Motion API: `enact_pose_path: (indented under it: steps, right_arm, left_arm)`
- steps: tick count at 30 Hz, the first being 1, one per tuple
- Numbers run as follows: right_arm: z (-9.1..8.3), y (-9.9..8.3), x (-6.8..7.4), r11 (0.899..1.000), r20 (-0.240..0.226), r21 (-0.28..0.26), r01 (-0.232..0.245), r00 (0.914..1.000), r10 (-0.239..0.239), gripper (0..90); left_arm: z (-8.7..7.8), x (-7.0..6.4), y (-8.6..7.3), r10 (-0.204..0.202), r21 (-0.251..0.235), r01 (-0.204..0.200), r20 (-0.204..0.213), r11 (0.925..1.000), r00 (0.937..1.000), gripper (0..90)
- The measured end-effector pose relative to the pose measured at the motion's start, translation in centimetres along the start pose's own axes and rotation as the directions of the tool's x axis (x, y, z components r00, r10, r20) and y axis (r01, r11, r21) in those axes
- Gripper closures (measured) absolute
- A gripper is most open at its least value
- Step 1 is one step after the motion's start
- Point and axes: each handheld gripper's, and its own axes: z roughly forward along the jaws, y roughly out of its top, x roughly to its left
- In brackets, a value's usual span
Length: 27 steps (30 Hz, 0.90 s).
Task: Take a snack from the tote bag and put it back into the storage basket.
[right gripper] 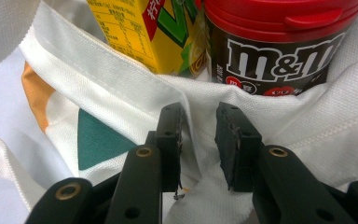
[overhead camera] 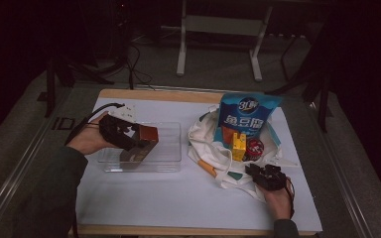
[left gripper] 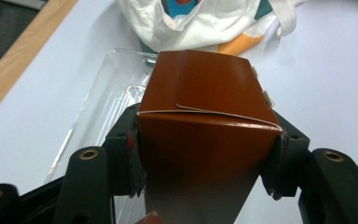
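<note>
My left gripper point(overhead camera: 133, 141) is shut on a brown cardboard box point(overhead camera: 144, 143), held tilted just over a clear plastic tray point(overhead camera: 171, 151). In the left gripper view the box point(left gripper: 205, 107) spans the gap between the two jaws of that gripper point(left gripper: 209, 140), with the tray point(left gripper: 116, 79) beneath. My right gripper point(overhead camera: 264, 174) rests at the near edge of a white tote bag point(overhead camera: 211, 148). Its jaws point(right gripper: 199, 135) stand close together with a fold of the bag's cloth point(right gripper: 307, 121) pinched between them. Just beyond are a yellow drink carton point(right gripper: 144, 28) and a red-lidded M&M's jar point(right gripper: 279, 56).
A blue snack pouch point(overhead camera: 248, 113) stands upright in the bag behind the carton point(overhead camera: 238, 145) and jar point(overhead camera: 254, 147). The bag point(left gripper: 205, 23) lies right of the tray on a white table top point(overhead camera: 178, 198). A wooden edge point(overhead camera: 178, 230) runs along the table's front.
</note>
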Motion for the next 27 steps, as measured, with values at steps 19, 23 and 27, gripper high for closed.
enact_pose_path:
  steps: [19,23,27]
  right_arm:
    - [0.0,0.0,0.0,1.0,-0.001,0.0,-0.002,1.0,0.002,70.9]
    - [0.0,0.0,0.0,1.0,-0.003,0.0,-0.004,1.0,0.004,70.8]
    - [0.0,0.0,0.0,1.0,-0.002,-0.001,-0.002,1.0,0.002,70.8]
  left_arm:
    - [5.5,-0.7,2.4,-0.027,0.029,0.025,0.055,0.9993,0.9981,37.6]
    - [6.6,-1.0,2.7,-0.029,0.059,0.025,0.066,0.998,0.9974,36.9]
    - [7.3,-1.2,2.8,-0.033,0.084,0.027,0.069,0.9961,0.9971,36.1]
